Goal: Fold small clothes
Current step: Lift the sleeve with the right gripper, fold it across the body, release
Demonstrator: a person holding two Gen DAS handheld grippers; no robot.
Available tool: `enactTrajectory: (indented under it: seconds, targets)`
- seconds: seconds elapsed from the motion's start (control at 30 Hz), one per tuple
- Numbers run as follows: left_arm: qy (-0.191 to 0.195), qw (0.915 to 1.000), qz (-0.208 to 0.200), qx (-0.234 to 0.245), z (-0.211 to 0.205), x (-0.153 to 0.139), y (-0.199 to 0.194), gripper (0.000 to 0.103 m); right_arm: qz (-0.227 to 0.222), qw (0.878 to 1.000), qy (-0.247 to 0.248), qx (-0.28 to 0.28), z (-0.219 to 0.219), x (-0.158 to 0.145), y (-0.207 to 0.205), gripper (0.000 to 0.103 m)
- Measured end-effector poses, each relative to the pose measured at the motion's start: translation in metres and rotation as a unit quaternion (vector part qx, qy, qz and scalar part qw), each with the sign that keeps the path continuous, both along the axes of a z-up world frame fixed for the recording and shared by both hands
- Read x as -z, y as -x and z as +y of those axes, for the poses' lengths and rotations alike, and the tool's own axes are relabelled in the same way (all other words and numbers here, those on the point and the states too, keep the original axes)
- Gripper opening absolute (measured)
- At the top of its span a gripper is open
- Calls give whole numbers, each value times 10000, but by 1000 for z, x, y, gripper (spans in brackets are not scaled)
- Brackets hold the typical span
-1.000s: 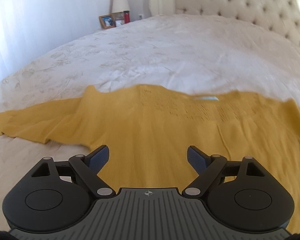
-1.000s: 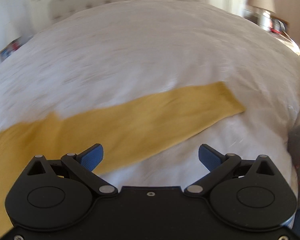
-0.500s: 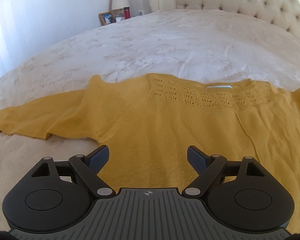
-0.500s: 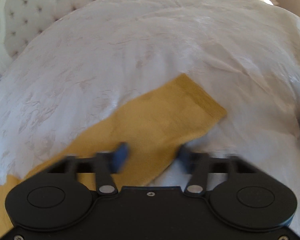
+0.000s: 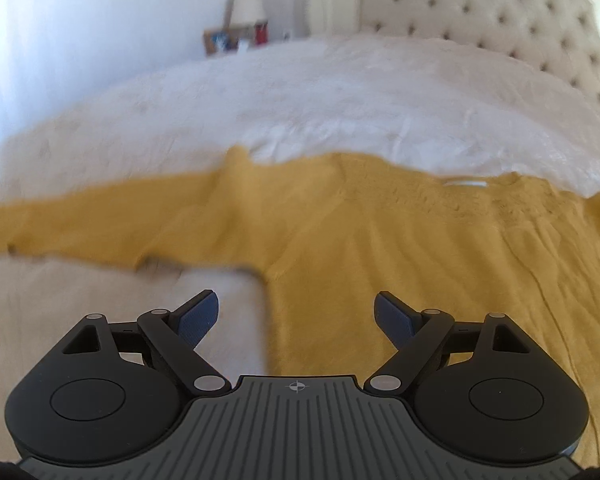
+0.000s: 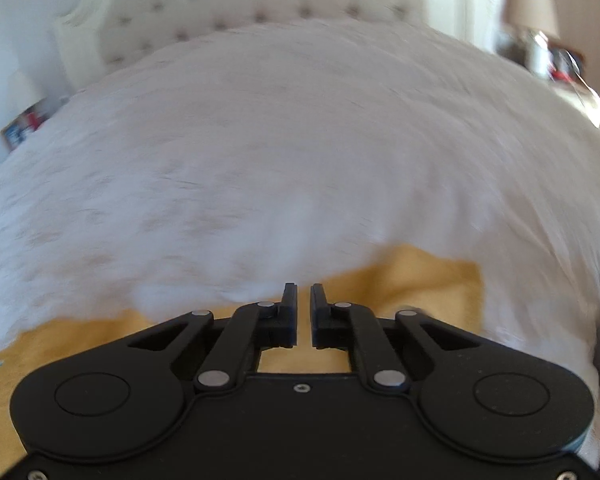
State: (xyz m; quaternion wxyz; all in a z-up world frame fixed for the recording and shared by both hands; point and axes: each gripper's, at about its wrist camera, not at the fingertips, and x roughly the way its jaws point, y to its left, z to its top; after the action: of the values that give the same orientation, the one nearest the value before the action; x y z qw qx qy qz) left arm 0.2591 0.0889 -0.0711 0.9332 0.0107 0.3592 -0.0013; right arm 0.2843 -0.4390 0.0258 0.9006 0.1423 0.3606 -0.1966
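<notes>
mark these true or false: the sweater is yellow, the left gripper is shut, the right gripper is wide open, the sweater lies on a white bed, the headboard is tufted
The sweater is yellow: true.
The left gripper is shut: false, its jaws stand wide open above the sweater.
The right gripper is wide open: false, its jaws are nearly together.
The sweater lies on a white bed: true.
The headboard is tufted: true.

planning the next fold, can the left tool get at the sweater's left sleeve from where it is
Probably yes. The left tool is open and holds nothing, and the sleeve of the yellow sweater lies flat on the bed, just ahead to the left, with nothing lying over it.
</notes>
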Motion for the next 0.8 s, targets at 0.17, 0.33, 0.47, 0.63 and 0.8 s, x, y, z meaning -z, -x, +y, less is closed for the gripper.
enactTrajectory:
  seconds: [0.17, 0.33, 0.47, 0.63, 0.8]
  targets:
    - [290, 9996, 56, -7, 18, -5, 1, 85, -222, 9971, 62, -725, 79, -24, -32, 13]
    - [317, 9994, -81, -60, 23, -13, 2, 85, -99, 9947, -125, -1013, 124, -19, -58, 18]
    - [272, 9995, -131, -47, 25, -13, 4, 85, 140, 9950, 87, -990, 128, -5, -59, 55]
    - [320, 9995, 16, -28, 25, -6, 2, 85, 338, 9982, 175, -468, 89, 14, -33, 65]
    - [254, 9996, 92, 72, 18, 3, 0, 85, 522, 9980, 129, 334, 31, 35, -10, 78]
